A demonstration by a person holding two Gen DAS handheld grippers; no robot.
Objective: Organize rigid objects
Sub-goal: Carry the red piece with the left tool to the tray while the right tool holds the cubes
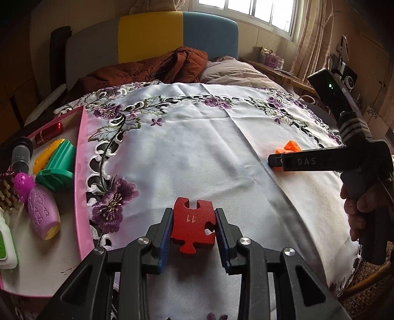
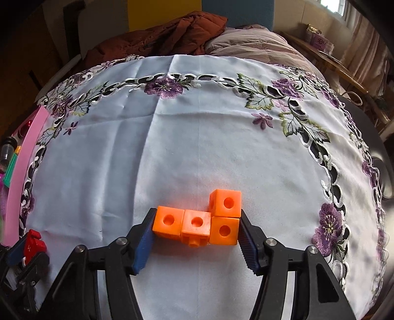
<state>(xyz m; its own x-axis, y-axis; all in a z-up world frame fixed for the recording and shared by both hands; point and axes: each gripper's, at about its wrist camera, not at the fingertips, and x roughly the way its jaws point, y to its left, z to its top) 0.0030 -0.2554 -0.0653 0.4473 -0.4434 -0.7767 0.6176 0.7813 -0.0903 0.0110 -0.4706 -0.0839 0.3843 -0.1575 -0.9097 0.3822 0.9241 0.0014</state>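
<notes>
Matt, prob. wooden red puzzle piece (image 1: pixel 193 225), glossy plastic orange cubes (image 2: pixel 197 224), smooth satiny embroidered cloth (image 1: pixel 197 147).

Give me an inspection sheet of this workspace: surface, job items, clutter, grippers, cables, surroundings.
Surface: white tablecloth with purple embroidered flowers, creased, lying flat.
Job's things: red puzzle piece marked 11; orange linked cubes, four in an L, on the cloth.
Clutter: pink tray at the left edge, holding a green ribbed piece, a purple bottle, a red capsule-shaped item and more.
Grippers: left gripper shut on the puzzle piece; right gripper astride the cubes, pads at both ends, contact unclear.
Cables: nothing seen.
Surroundings: bed with a rust-brown jacket, a yellow and blue headboard, a window.
</notes>
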